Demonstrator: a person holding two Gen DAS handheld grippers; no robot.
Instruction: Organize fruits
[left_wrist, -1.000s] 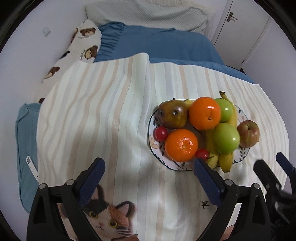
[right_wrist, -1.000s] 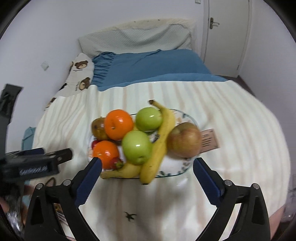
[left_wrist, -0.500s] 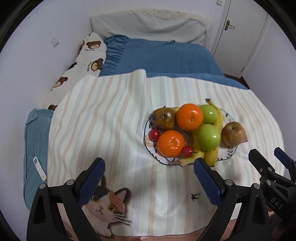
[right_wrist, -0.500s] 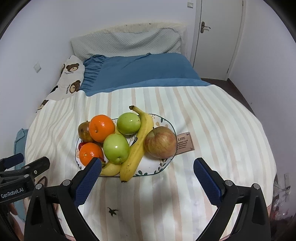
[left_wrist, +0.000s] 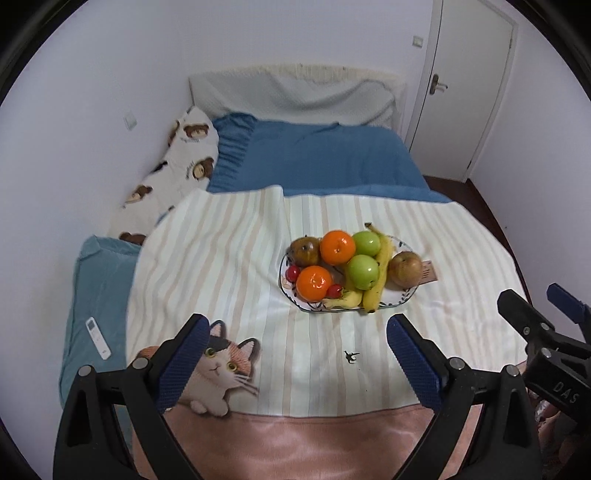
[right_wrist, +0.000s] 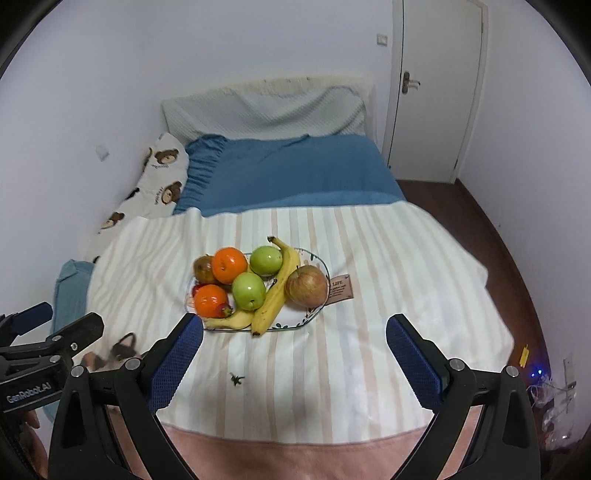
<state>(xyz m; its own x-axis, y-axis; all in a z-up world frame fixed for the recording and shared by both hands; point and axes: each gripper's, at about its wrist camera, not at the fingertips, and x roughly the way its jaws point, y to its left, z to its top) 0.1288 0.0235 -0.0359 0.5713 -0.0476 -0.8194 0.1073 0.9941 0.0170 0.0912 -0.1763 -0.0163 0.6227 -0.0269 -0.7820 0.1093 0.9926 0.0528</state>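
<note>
You are holding both grippers high above a bed, well back from the fruit, which reads as a stand-off position for surveying the pile. The left gripper (left_wrist: 295, 354) has its blue-padded jaws spread wide with nothing between them; the right gripper (right_wrist: 294, 352) is equally wide open and empty. The fruit sits heaped on an oval plate (left_wrist: 404, 297) resting on a striped blanket (left_wrist: 221, 266), at about 12 o'clock from the left gripper and slightly toward 11 o'clock from the right one. On the plate, two oranges (left_wrist: 337, 246) lie on the left side at 9 o'clock, one behind the other, with a brown pear (left_wrist: 304, 250) at 10 o'clock. Two green apples (right_wrist: 249, 290) sit in the middle, and a long banana (right_wrist: 276, 291) runs from 12 to 6 o'clock, acting like a divider. A red apple (right_wrist: 307, 285) leans at the 3 o'clock rim, half off the plate's edge, so it looks the likeliest to roll on the soft bedding. Small red cherry-like fruits (left_wrist: 293, 272) are tucked low beside the oranges, and a second banana (right_wrist: 231, 320) lies along the 6 o'clock rim. A printed cat (left_wrist: 218, 373) on the blanket sits under the left gripper. A remote control (left_wrist: 98, 338) lies on a teal cushion at 9 o'clock, well apart from everything.
</note>
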